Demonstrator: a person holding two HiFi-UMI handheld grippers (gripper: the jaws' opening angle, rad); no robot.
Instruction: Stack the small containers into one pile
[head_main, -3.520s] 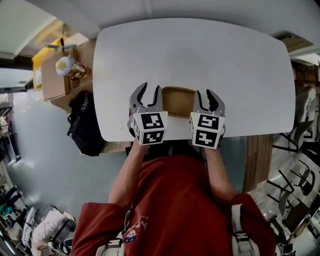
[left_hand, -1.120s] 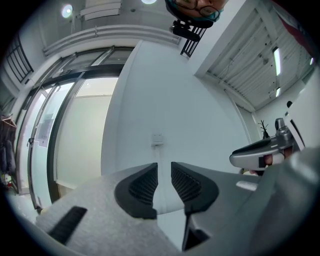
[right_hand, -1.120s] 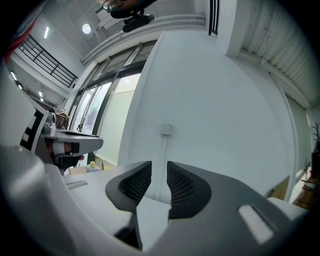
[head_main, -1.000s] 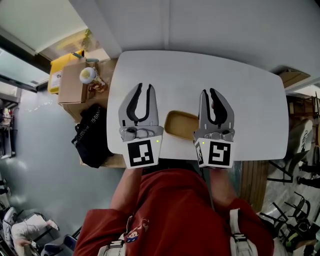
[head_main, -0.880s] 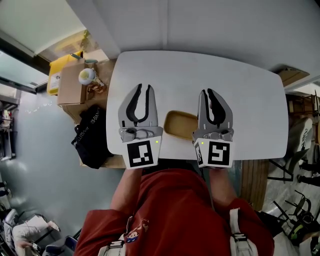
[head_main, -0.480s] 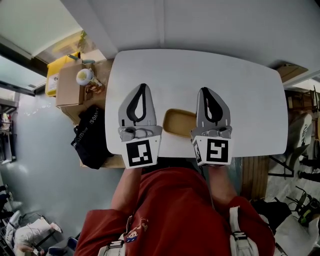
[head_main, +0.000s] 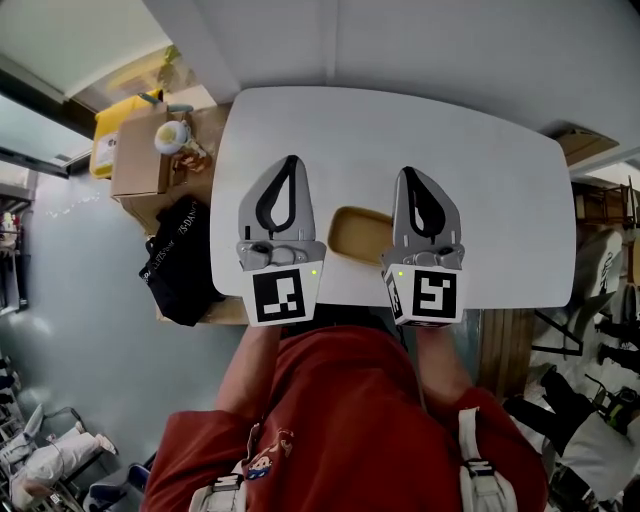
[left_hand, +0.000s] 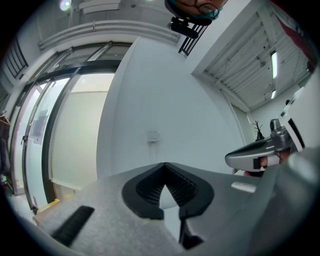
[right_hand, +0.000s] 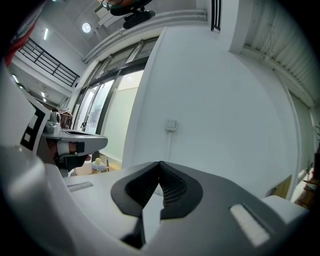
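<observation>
Jaws on both tools are clenched tip to tip, having just been closing, and nothing is caught between either pair. On the left gripper (head_main: 290, 160) the dark ribbed pads meet at a point, leaving only a small teardrop gap behind the tips; the right gripper (head_main: 413, 173) looks the same. Each gripper's own view shows its jaws pointing roughly level towards a pale wall (left_hand: 165, 100) with a small wall plate (left_hand: 152, 135) on it, well beyond the tips.

From the head view, the two grippers are held side by side above the near edge of a white worktop (head_main: 400, 120) with rounded corners. One container (head_main: 360, 235) shows. It is a shallow, tan-yellow tray, roughly rectangular with rounded corners and a raised rim, and its inside looks bare. It sits on the worktop in the gap between the two pairs of jaws, behind their tips and level with the gripper bodies. The right gripper hides its right end. Whether it is one piece or several nested together cannot be told from here.

Off to the outer side of the left jaws, past the worktop's edge, stand a cardboard box (head_main: 138, 160) and a black bag (head_main: 178, 262).
</observation>
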